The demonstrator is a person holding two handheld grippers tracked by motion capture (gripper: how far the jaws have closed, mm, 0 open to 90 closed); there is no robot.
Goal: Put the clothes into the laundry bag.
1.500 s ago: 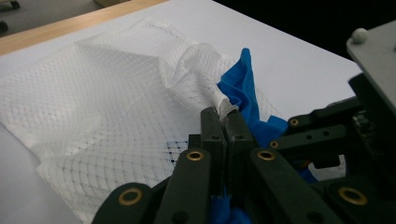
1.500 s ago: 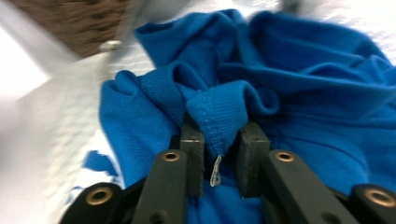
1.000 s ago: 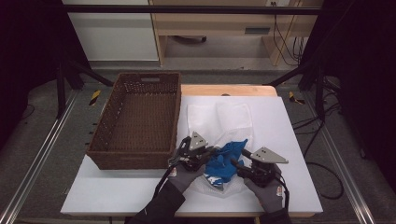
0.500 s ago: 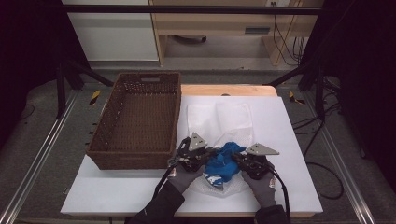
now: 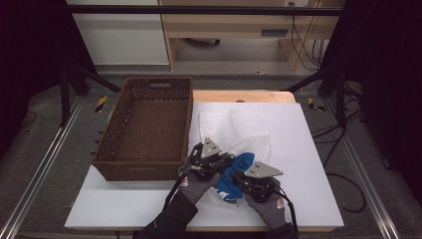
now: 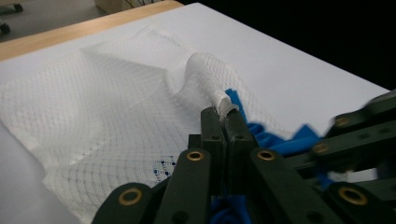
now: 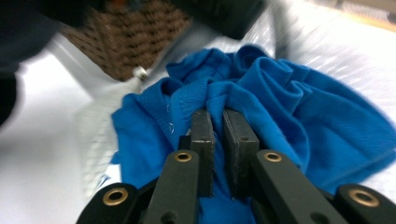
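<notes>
High view: the crumpled blue cloth garment [image 5: 238,175] is only partly inside the white mesh laundry bag [image 5: 238,130]. The bag's edge is pinched by the left hand-held gripper [image 6: 224,111]; the garment, still to be pushed in, is pinched by the right hand-held gripper [image 7: 218,122], whose jaws have just been closing.

My counter [image 5: 308,149]: white top. Brown wicker basket [image 5: 144,129] along its left edge; white mesh bag [image 5: 244,127] mid-counter, blue cloth [image 5: 239,169] on it towards the near edge.
</notes>
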